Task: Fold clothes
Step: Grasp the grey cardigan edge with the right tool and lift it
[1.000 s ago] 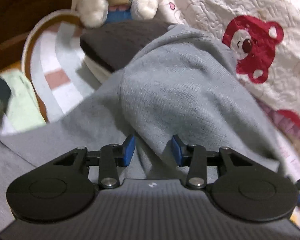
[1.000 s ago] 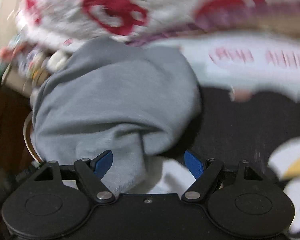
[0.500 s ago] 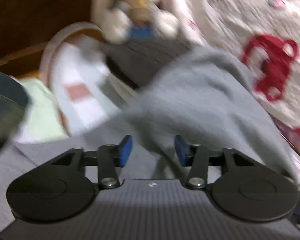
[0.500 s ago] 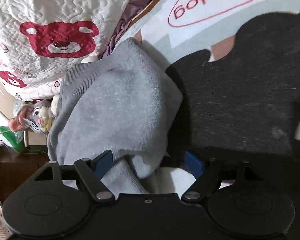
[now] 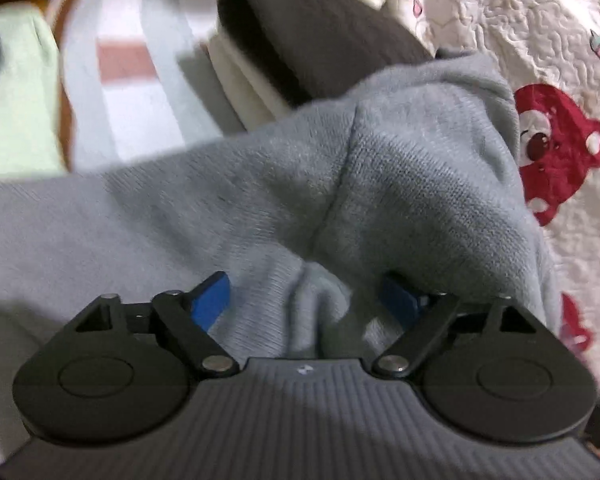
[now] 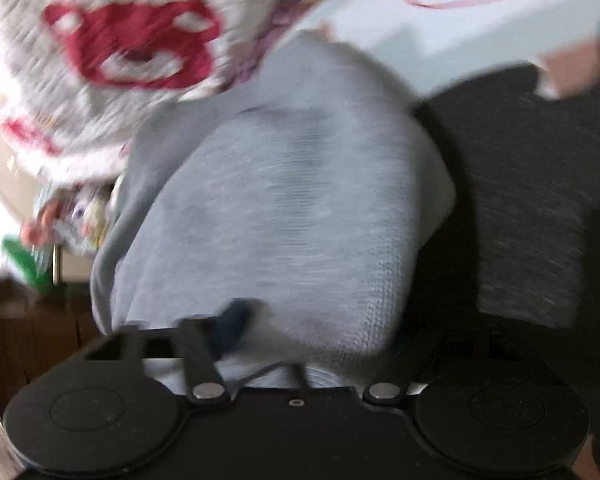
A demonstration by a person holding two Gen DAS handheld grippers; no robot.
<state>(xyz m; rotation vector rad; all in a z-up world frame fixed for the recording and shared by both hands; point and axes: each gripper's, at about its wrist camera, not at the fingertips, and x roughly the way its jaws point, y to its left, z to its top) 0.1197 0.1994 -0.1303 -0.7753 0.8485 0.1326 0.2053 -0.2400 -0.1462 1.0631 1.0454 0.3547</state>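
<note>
Left wrist: left gripper jaws now wider — grey sweater between.

Left tongs spread wide; right tongs partly hidden.

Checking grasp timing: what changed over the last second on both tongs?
The left tongs went from nearly closed on the grey sweater to wide open, fabric lying loose between them. The right tongs kept their wide gap, but sweater fabric now drapes over them, hiding the right finger. Unchanged: dark folded garment and bear quilt behind the sweater.
</note>
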